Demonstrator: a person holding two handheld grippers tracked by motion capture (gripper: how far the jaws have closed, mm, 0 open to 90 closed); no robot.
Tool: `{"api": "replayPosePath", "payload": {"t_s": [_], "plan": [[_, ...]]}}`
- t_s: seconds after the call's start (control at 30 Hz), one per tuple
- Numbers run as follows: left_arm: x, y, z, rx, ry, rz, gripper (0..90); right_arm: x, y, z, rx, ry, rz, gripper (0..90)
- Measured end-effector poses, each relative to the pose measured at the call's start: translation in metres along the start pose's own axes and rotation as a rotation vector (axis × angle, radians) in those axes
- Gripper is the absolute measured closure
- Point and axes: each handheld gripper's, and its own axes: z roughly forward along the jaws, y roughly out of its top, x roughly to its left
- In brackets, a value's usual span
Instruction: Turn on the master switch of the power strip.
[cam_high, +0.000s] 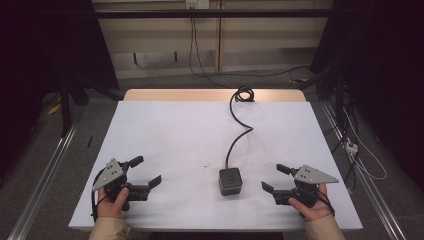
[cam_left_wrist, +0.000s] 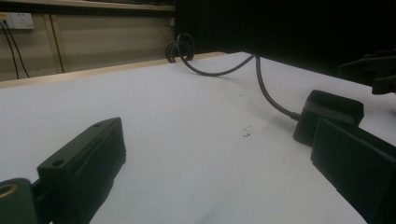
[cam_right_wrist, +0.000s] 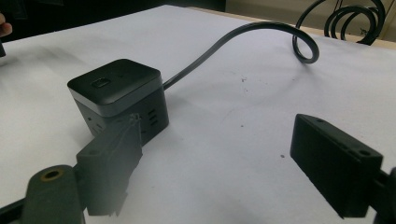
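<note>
A dark cube-shaped power socket (cam_high: 230, 181) sits on the white table (cam_high: 175, 130) near the front, between my two grippers. Its black cable (cam_high: 239, 134) runs back to a coil (cam_high: 243, 93) at the far edge. My left gripper (cam_high: 146, 171) rests at the front left, open, with nothing between its jaws. My right gripper (cam_high: 275, 177) rests at the front right, open and pointing at the cube. In the right gripper view the cube (cam_right_wrist: 119, 95) stands just beyond the left jaw, apart from it. In the left gripper view the cube (cam_left_wrist: 327, 114) lies behind the right jaw.
The table's wooden far edge (cam_high: 215, 95) shows behind the white surface. Loose cables (cam_high: 355, 147) and a white plug lie on the floor to the right. Metal rails run along both sides of the table. A wall socket (cam_left_wrist: 18, 19) is on the back wall.
</note>
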Motion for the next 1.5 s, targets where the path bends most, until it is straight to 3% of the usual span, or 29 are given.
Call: {"api": "replayPosePath", "payload": {"t_s": [1.5], "plan": [[0.001, -0.001, 0.000, 0.004, 0.003, 0.002, 2.9, -0.012, -0.006, -0.014, 0.004, -0.026, 0.028, 16.8]]}}
